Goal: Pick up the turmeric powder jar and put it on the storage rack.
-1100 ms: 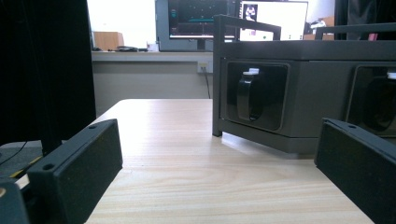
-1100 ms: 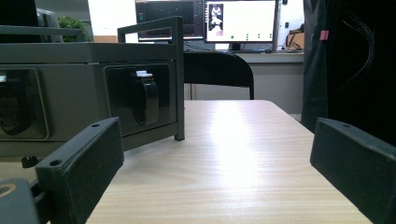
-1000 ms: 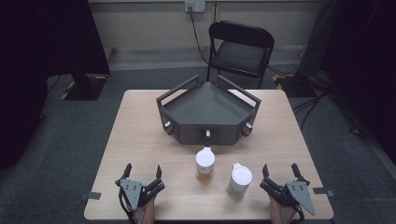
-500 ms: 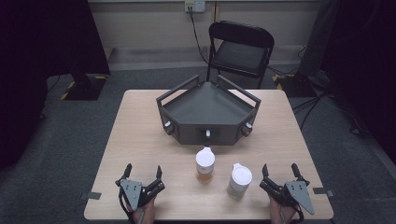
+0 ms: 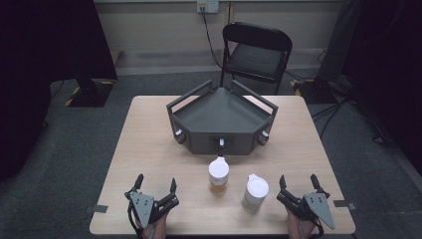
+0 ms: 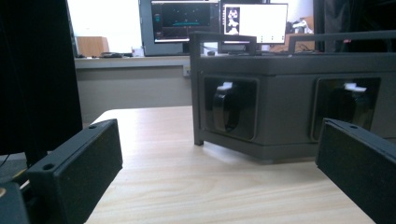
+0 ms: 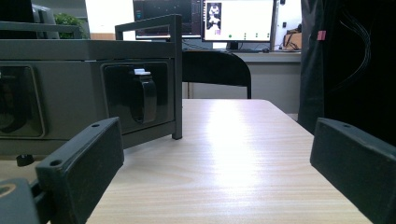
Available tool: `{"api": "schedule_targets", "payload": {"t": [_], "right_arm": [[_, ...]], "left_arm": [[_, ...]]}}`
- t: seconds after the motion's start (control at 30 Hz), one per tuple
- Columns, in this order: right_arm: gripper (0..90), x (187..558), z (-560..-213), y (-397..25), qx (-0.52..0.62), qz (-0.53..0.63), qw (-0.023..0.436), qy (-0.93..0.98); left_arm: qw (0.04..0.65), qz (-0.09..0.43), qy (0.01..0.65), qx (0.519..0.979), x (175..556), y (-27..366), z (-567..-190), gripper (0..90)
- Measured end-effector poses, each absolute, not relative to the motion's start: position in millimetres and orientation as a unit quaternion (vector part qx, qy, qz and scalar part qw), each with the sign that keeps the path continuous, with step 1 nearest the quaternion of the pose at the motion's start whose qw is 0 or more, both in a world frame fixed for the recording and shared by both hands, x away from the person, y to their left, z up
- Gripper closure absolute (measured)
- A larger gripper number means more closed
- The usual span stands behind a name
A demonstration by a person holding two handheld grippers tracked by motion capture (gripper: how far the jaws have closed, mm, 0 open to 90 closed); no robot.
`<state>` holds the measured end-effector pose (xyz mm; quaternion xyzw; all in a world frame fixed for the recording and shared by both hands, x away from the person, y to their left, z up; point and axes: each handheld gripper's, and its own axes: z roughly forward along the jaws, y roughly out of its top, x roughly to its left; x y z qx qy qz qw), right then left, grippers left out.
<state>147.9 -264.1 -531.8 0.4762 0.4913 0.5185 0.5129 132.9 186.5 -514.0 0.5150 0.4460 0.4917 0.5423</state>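
Two white lidded cups stand on the wooden table (image 5: pixel 149 149): one with amber liquid (image 5: pixel 218 175) near the middle front, another (image 5: pixel 256 192) to its right. Behind them sits a dark grey angular rig (image 5: pixel 221 119) with round knobs on its front faces; it also appears in the left gripper view (image 6: pixel 289 98) and the right gripper view (image 7: pixel 88 88). My left gripper (image 5: pixel 156 182) rests open at the front left edge, empty. My right gripper (image 5: pixel 298 180) rests open at the front right, just right of the second cup, empty.
A black chair (image 5: pixel 256 55) stands behind the table. Monitors (image 6: pixel 219 21) sit on a desk beyond. Dark curtains flank the room on both sides. A power cable runs up the back wall to a socket (image 5: pixel 207 6).
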Motion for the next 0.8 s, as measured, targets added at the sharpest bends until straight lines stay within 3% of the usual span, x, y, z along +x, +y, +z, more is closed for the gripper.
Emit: {"api": "schedule_targets", "payload": {"t": [0.2, 0.8], "right_arm": [[1.4, 148, -532, -264, 0.476, 0.519, 0.513, 0.491], [1.5, 148, -532, -264, 0.476, 0.518, 0.513, 0.492]], "left_arm": [[0.542, 0.500, 0.432, 0.519, 131, 182, -510, 0.0], [0.586, 0.446, 0.397, 0.548, 134, 168, -502, 0.0]]}}
